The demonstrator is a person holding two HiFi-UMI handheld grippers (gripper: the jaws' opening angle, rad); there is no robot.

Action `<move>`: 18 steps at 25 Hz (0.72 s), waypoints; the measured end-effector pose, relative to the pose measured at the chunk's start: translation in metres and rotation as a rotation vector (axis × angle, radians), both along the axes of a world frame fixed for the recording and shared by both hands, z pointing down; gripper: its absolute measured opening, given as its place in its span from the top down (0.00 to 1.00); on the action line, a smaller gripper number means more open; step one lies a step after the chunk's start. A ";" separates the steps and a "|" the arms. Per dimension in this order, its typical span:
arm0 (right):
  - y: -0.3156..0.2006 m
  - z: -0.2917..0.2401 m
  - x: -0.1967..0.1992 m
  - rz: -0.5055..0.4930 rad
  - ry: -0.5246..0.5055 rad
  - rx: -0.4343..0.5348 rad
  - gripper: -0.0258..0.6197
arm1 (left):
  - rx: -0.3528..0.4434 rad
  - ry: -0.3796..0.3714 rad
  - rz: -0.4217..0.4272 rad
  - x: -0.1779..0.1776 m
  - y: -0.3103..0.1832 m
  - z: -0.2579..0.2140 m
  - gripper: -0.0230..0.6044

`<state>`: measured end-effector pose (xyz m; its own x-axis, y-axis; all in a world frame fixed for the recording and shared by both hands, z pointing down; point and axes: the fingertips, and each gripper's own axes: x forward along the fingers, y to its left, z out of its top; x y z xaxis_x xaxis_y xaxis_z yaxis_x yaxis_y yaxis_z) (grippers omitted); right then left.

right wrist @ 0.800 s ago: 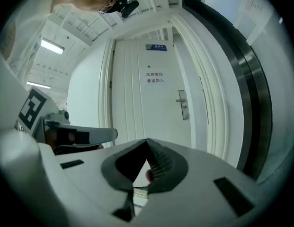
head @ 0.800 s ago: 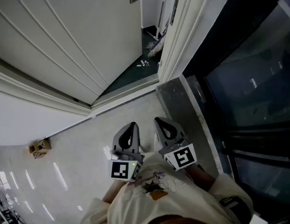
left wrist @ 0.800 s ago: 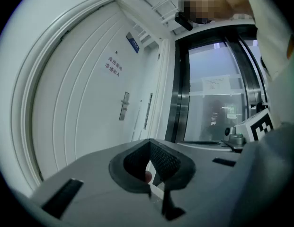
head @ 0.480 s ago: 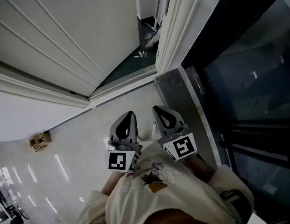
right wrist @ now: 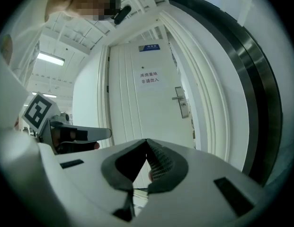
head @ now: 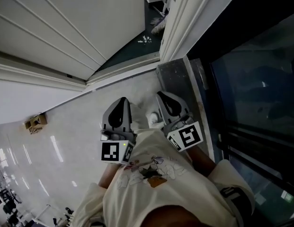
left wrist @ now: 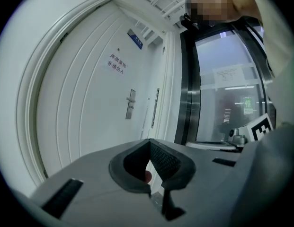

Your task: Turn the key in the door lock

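Note:
The white panelled door (head: pixel 66 22) stands ajar ahead of me. Its metal lock plate with a lever handle (left wrist: pixel 130 104) shows far off in the left gripper view, and the same lock plate (right wrist: pixel 182 100) shows in the right gripper view. No key can be made out at this distance. My left gripper (head: pixel 119 112) and right gripper (head: pixel 166 100) are held side by side close to the person's chest, well short of the door. The left gripper (left wrist: pixel 149 143) has its jaws together with nothing between them, and so does the right gripper (right wrist: pixel 147 143).
A dark glass wall (head: pixel 260 79) with a metal frame runs along the right, with a stone plinth (head: pixel 177 79) at its foot. Dark floor (head: pixel 132 51) with small litter shows through the door gap. A small cardboard box (head: pixel 34 123) lies on the pale floor at the left. A paper sign (right wrist: pixel 149 77) hangs on the door.
The head view has tilted, so door, threshold and grippers sit higher in the picture. Both grippers stay side by side before the chest, jaws together.

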<state>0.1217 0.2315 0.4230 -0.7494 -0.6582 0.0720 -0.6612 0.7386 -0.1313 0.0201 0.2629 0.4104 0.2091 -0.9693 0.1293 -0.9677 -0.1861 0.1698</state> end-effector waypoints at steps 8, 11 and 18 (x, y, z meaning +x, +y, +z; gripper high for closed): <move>-0.086 -0.005 -0.040 0.008 0.080 0.073 0.95 | 0.004 0.032 0.007 -0.039 -0.085 0.007 0.96; -0.133 -0.011 -0.071 0.019 0.084 0.099 0.95 | 0.005 0.033 0.041 -0.063 -0.130 0.007 0.96; -0.240 -0.034 -0.136 0.080 0.106 0.131 0.95 | 0.032 0.016 0.117 -0.121 -0.229 -0.018 0.96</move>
<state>-0.0141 -0.0084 0.3892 -0.6874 -0.7240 0.0573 -0.7233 0.6896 0.0358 -0.1009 0.0338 0.3921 0.3226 -0.9418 0.0944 -0.9364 -0.3030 0.1769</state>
